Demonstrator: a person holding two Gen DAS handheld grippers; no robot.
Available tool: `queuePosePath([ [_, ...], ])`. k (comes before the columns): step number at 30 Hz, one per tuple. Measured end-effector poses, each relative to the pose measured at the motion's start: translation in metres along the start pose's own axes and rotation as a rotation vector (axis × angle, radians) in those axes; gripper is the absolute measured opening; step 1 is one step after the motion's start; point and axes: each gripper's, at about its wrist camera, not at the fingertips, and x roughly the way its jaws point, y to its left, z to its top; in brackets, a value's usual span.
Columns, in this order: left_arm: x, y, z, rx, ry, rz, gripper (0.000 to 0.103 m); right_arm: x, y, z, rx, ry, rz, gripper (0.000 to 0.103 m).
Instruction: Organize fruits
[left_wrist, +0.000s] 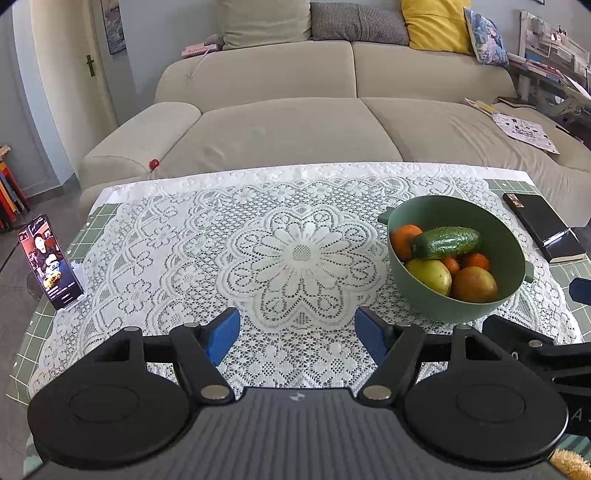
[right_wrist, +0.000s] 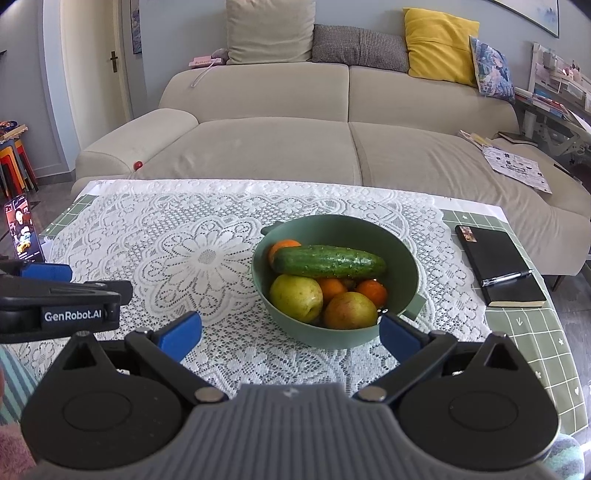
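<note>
A green bowl (right_wrist: 402, 254) stands on the lace-covered table, right of centre; it also shows in the left wrist view (left_wrist: 406, 288). It holds a cucumber (right_wrist: 328, 262) lying across the top, a yellow-green apple (right_wrist: 295, 297), a reddish apple (right_wrist: 349, 310) and several oranges (right_wrist: 371, 291). My right gripper (right_wrist: 290, 336) is open and empty, just in front of the bowl's near rim. My left gripper (left_wrist: 297, 336) is open and empty over the lace cloth, left of the bowl. The left gripper's body also shows in the right wrist view (right_wrist: 66, 302).
A phone (left_wrist: 50, 262) stands propped at the table's left edge. A black notebook (right_wrist: 498, 266) with a pen (right_wrist: 508, 277) lies at the right. A beige sofa (right_wrist: 277, 147) with cushions runs behind the table. A small red ball (left_wrist: 154, 163) rests on the sofa.
</note>
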Motion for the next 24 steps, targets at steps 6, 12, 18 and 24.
queuePosePath([
  [6,-0.0002,0.0003,0.0004,0.0,-0.001,0.0,0.083,0.0007,-0.0005,-0.0007,0.003,0.004,0.001,0.099],
  [12,-0.0004,0.0004,0.0005,0.0,-0.001,0.001,0.083,0.0006,-0.0003,-0.0007,0.004,0.005,0.0,0.099],
  [18,-0.0004,0.0009,0.0006,-0.001,-0.001,0.002,0.083,0.0014,-0.0008,-0.0012,0.005,0.006,0.002,0.099],
  [24,-0.0004,0.0015,0.0005,-0.002,0.0,0.003,0.083,0.0024,-0.001,-0.0024,0.006,0.008,0.002,0.099],
])
